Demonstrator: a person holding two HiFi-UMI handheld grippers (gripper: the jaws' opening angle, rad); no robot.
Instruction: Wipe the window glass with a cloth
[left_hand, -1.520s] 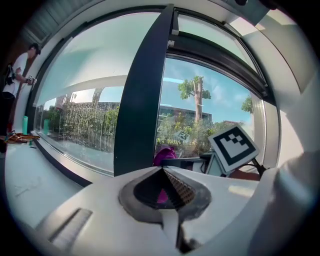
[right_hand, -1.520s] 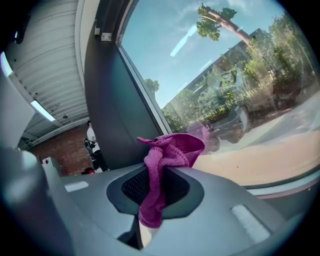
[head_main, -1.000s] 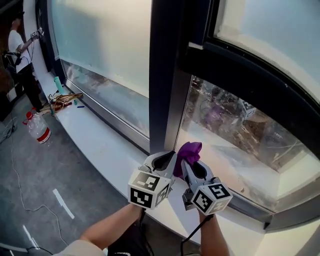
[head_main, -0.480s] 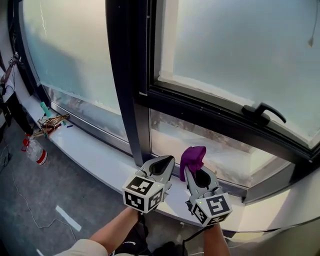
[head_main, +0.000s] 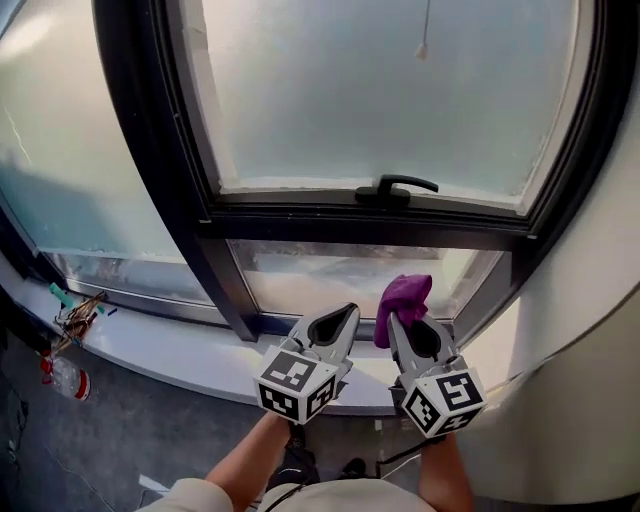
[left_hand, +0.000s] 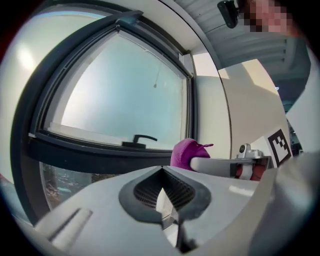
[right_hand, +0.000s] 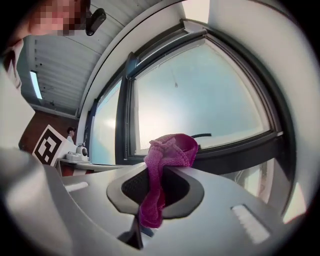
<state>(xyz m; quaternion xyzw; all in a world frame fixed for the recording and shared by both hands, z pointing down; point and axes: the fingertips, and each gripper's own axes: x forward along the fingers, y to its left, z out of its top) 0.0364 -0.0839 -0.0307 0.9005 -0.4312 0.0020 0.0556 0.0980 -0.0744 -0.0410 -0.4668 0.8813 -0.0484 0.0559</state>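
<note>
R gripper (head_main: 408, 322) is pinching the purple cloth (head_main: 403, 297) btw closed fingers, its wad sticking up near the window glass (head_main: 400, 90), not yet touching it. L gripper (head_main: 338, 318) is sitting w/ fingers together, empty. Risk: cloth snagging on the handle (head_main: 397, 186) and pulling free mid-stroke.

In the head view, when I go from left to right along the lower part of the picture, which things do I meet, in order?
Plastic bottle → left gripper, jaws together → purple cloth → white wall.
</note>
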